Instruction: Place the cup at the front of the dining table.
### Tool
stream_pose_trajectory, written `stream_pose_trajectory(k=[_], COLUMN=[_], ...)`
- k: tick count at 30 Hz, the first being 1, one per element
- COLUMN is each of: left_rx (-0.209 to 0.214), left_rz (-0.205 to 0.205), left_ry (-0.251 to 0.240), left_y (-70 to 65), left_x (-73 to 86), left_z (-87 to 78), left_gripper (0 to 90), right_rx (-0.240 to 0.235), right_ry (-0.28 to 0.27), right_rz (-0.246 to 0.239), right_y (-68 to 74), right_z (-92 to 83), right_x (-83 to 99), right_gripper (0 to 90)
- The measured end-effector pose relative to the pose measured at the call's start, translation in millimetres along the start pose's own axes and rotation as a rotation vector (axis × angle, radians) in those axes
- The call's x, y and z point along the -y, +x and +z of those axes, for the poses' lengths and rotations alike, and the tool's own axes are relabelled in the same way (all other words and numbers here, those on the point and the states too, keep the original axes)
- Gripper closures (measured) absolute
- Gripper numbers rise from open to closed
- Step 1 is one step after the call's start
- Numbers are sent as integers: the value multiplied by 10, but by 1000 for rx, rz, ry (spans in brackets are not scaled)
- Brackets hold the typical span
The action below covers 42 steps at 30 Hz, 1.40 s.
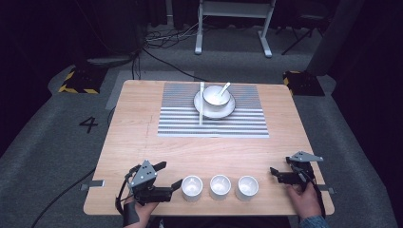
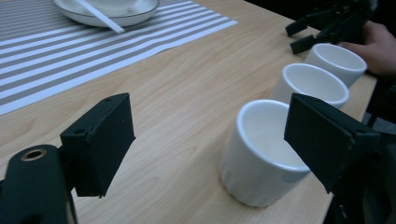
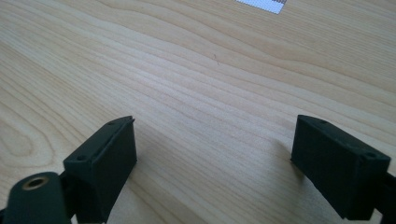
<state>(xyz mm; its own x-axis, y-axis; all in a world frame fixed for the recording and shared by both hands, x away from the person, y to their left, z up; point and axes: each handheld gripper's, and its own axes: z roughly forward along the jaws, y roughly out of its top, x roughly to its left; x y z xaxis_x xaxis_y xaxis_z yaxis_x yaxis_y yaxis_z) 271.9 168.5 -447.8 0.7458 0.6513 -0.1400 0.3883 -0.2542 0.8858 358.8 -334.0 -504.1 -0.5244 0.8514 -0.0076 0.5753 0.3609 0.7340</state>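
Note:
Three white cups stand in a row near the table's front edge: left cup [image 1: 192,187], middle cup [image 1: 220,186], right cup [image 1: 247,187]. My left gripper [image 1: 171,174] is open just left of the left cup. In the left gripper view the left cup [image 2: 254,158] sits ahead, partly behind the right jaw of the left gripper [image 2: 208,112], and no pad presses on it. Right of the cups, my right gripper [image 1: 280,165] is open, and the right gripper view shows bare wood between the jaws of the right gripper [image 3: 215,126].
A grey striped placemat [image 1: 237,121] lies at the table's far middle. On it are a plate [image 1: 228,110], a white bowl [image 1: 216,95] with a spoon [image 1: 224,88], and chopsticks [image 1: 201,104] at the left. Light wood lies between mat and cups.

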Motion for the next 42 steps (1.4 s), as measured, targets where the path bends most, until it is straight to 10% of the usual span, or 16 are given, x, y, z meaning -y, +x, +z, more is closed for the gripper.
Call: stream_pose_trajectory(k=[22, 42], left_rx=[131, 78], left_rz=[51, 114], left_ry=[98, 221], left_y=[-257, -282], left_x=[72, 214], left_z=[368, 668], left_gripper=[153, 253], right_rx=[0, 0], right_ry=[-1, -2], right_rz=[0, -1], right_y=[6, 7], right_z=[-4, -4], right_x=[4, 4], right_gripper=[144, 147])
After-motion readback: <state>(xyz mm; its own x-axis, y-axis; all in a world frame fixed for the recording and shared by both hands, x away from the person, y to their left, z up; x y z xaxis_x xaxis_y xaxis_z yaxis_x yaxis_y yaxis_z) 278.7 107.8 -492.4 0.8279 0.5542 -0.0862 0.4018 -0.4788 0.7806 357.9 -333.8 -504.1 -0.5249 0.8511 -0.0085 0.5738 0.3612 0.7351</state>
